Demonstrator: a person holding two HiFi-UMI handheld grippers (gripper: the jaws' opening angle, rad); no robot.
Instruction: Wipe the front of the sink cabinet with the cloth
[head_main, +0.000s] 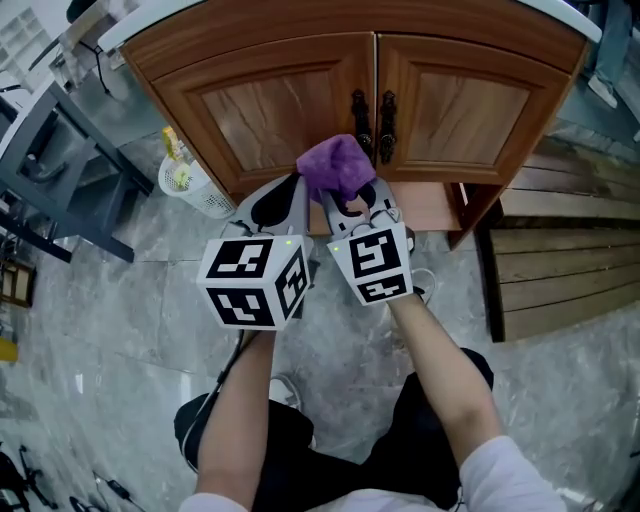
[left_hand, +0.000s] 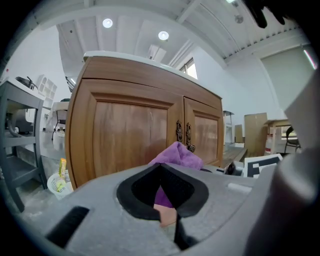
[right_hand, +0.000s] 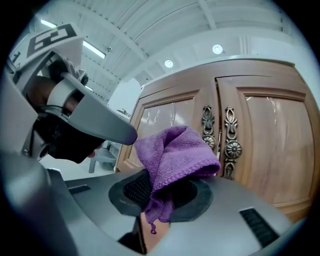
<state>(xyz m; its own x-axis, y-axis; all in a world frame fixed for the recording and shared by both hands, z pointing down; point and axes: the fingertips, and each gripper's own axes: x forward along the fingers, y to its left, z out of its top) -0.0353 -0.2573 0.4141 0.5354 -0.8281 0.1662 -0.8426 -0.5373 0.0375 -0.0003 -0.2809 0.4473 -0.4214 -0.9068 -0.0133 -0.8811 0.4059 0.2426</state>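
Pinching the purple cloth (right_hand: 175, 155) by one bunched edge, the right gripper (head_main: 347, 203) holds it close before the cabinet (head_main: 270, 110), near its handles (head_main: 372, 125), while the left gripper (head_main: 288, 195) sits beside it, jaws together on nothing. I judge the cloth could snag on those ornate handles, or slip from so small a bite once pressed to the wood. Left of the cabinet, a white basket (head_main: 203, 192) holds what looks like a yellow bottle (head_main: 172, 145).

The head view looks steeply down on the cabinet doors (head_main: 270, 112), which both gripper views face close, from low.
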